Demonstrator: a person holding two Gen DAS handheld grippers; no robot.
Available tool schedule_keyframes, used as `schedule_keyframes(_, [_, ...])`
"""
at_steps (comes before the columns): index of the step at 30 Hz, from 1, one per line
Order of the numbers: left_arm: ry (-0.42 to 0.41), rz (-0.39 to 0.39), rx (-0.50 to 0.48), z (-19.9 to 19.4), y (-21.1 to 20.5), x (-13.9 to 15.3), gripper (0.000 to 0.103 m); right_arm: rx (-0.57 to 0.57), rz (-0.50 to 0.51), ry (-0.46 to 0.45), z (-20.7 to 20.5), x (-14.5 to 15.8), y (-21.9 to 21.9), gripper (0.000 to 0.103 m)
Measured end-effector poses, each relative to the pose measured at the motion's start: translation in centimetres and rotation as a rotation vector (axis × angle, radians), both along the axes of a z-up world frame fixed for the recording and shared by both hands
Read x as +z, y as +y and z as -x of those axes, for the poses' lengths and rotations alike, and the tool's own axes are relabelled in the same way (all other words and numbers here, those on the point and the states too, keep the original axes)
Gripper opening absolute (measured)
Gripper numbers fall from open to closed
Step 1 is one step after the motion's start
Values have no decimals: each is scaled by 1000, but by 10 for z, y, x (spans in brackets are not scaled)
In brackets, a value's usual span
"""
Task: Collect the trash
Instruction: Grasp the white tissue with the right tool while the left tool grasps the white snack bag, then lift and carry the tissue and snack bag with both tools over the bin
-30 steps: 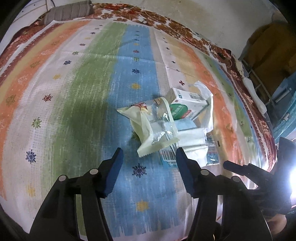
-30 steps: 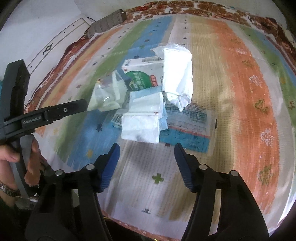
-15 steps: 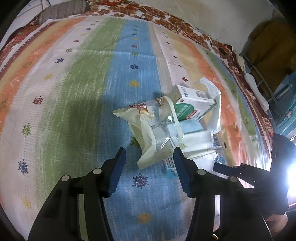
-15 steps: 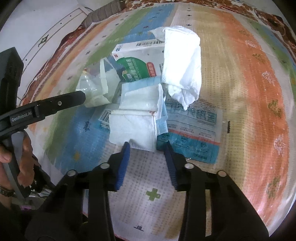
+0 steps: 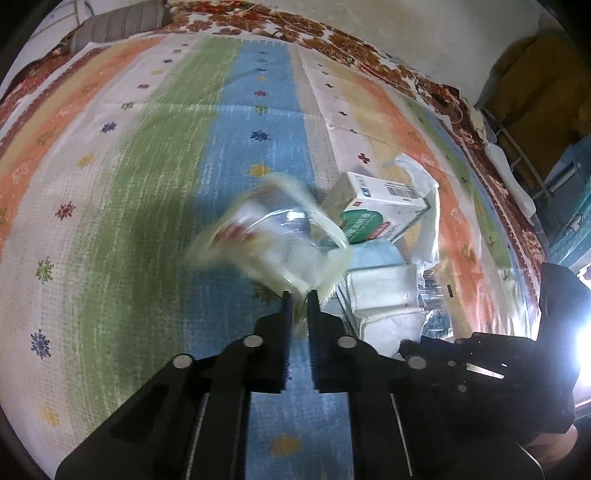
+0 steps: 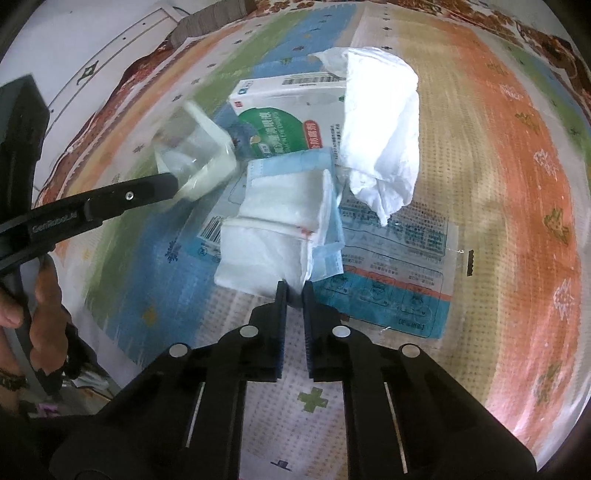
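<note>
A pile of trash lies on a striped bedspread (image 5: pixel 147 184). My left gripper (image 5: pixel 299 295) is shut on a pale yellow plastic wrapper (image 5: pixel 280 240), which is blurred with motion; it also shows in the right wrist view (image 6: pixel 195 162). My right gripper (image 6: pixel 293 286) is shut on the near edge of a folded white tissue pack (image 6: pixel 273 240) lying on a blue mask (image 6: pixel 295 166). Behind sit a white and green box (image 6: pixel 291 114), a crumpled white bag (image 6: pixel 384 122) and a flat blue printed wrapper (image 6: pixel 391 277).
A grey striped pillow (image 5: pixel 118 26) lies at the bed's far end. A wall runs behind the bed, with brown furniture (image 5: pixel 535 92) at the right. The bedspread's near edge is under both grippers.
Both grippers moved forward and closed. The left one took hold of the yellow wrapper and is moving it. The right one closed on the tissue pack's edge.
</note>
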State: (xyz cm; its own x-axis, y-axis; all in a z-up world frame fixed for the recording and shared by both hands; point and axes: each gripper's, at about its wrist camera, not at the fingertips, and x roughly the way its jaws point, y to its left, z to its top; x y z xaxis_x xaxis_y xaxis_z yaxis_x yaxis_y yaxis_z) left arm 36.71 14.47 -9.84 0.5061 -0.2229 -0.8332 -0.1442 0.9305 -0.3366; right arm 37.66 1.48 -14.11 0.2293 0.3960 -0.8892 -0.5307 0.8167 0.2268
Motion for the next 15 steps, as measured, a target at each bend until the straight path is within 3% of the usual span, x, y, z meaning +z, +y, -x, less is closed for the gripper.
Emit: schedule_keyframes(15, [9,-6,41,7,-3,27,3,18,-25,-63,16,41,-14,4])
